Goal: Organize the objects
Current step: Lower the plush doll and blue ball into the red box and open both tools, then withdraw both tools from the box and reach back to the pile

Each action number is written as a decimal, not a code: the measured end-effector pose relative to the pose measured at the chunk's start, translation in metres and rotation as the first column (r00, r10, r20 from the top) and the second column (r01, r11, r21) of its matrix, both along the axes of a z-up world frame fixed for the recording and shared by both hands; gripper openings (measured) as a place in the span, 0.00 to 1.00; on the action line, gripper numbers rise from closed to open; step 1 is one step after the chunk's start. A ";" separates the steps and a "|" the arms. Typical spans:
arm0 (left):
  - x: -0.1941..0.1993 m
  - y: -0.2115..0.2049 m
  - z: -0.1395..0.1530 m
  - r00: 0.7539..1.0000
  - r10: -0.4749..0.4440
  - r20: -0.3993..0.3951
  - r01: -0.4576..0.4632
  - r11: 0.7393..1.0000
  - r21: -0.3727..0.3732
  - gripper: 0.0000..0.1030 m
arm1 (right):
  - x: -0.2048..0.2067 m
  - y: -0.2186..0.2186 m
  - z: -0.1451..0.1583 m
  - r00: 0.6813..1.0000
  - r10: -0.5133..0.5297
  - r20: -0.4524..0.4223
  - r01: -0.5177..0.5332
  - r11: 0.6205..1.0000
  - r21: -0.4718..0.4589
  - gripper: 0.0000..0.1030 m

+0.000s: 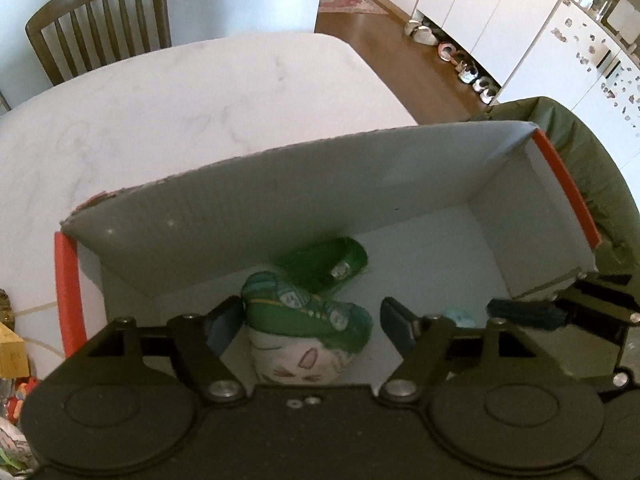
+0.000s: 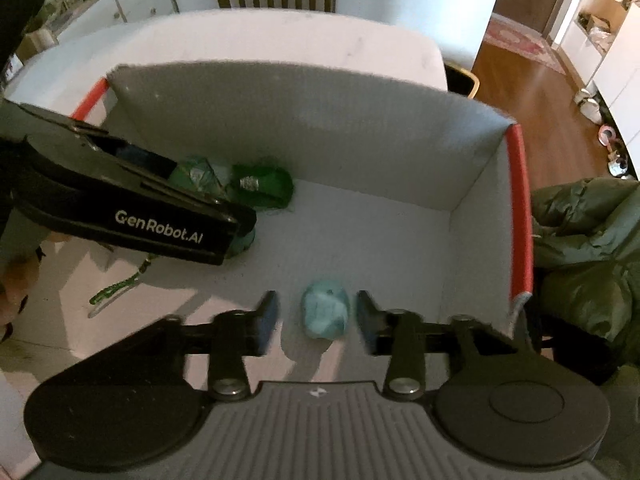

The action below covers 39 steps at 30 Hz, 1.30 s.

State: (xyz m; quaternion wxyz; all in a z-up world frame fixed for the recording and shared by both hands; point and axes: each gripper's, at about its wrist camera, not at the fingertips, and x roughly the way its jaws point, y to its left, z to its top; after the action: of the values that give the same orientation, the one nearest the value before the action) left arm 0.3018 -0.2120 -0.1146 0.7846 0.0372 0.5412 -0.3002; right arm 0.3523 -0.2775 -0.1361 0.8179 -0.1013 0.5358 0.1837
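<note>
A cardboard box (image 1: 280,200) with white inner walls and red-taped ends sits on the table. Inside it, a green and white cloth pouch (image 1: 304,320) lies between the fingers of my left gripper (image 1: 310,324), which is open around it. Behind the pouch rests a dark green cloth item (image 1: 324,260). In the right wrist view, a small pale teal object (image 2: 325,314) lies on the box (image 2: 320,120) floor between the fingers of my open right gripper (image 2: 318,320), with gaps on both sides. The left gripper's body (image 2: 160,224) reaches in from the left, over the green items (image 2: 264,184).
The white marble table (image 1: 160,112) stretches beyond the box, with a wooden chair (image 1: 100,20) behind it. An olive green jacket (image 2: 592,248) is bunched against the box's right end. A green cord (image 2: 116,288) lies on the box floor. Small toys (image 1: 12,352) sit left of the box.
</note>
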 end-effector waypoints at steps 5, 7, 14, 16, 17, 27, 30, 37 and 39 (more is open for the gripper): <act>-0.009 0.006 0.016 1.000 0.006 0.029 -0.005 0.999 -0.036 0.74 | -0.012 -0.003 0.014 0.999 -0.010 0.034 0.008 0.999 0.050 0.50; -0.014 0.012 0.024 0.999 0.010 0.047 -0.007 0.999 -0.049 0.75 | -0.016 -0.006 0.020 0.999 -0.013 0.044 0.010 0.998 0.062 0.50; -0.030 0.030 0.049 0.995 0.039 0.088 -0.030 0.994 -0.107 0.75 | -0.036 -0.014 0.043 0.996 -0.023 0.089 0.013 0.993 0.113 0.50; -0.035 0.035 0.056 0.993 0.042 0.108 -0.029 0.993 -0.117 0.75 | -0.043 -0.017 0.051 0.994 -0.023 0.104 0.010 0.993 0.122 0.51; -0.038 0.037 0.059 0.992 0.045 0.118 -0.030 0.992 -0.122 0.75 | -0.047 -0.019 0.055 0.994 -0.025 0.110 0.010 0.992 0.128 0.52; -0.074 0.063 0.089 0.977 0.066 0.205 -0.025 0.981 -0.193 0.75 | -0.073 -0.020 0.081 0.983 -0.041 0.181 0.007 0.982 0.188 0.52; -0.086 0.074 0.099 0.969 0.070 0.237 -0.020 0.978 -0.208 0.76 | -0.084 -0.019 0.089 0.978 -0.053 0.200 0.011 0.979 0.205 0.56; -0.108 0.103 0.116 0.949 0.085 0.302 -0.010 0.970 -0.241 0.78 | -0.114 -0.009 0.107 0.960 -0.058 0.273 -0.001 0.978 0.211 0.58; -0.113 0.112 0.120 0.946 0.090 0.313 -0.008 0.967 -0.254 0.79 | -0.121 -0.006 0.110 0.956 -0.069 0.284 0.005 0.976 0.217 0.59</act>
State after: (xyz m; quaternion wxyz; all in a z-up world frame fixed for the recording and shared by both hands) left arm 0.1891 -0.0999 0.0054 0.8680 -0.0267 0.3646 -0.3360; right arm 0.2313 -0.2835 -0.0256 0.8971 -0.0284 0.3889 0.2080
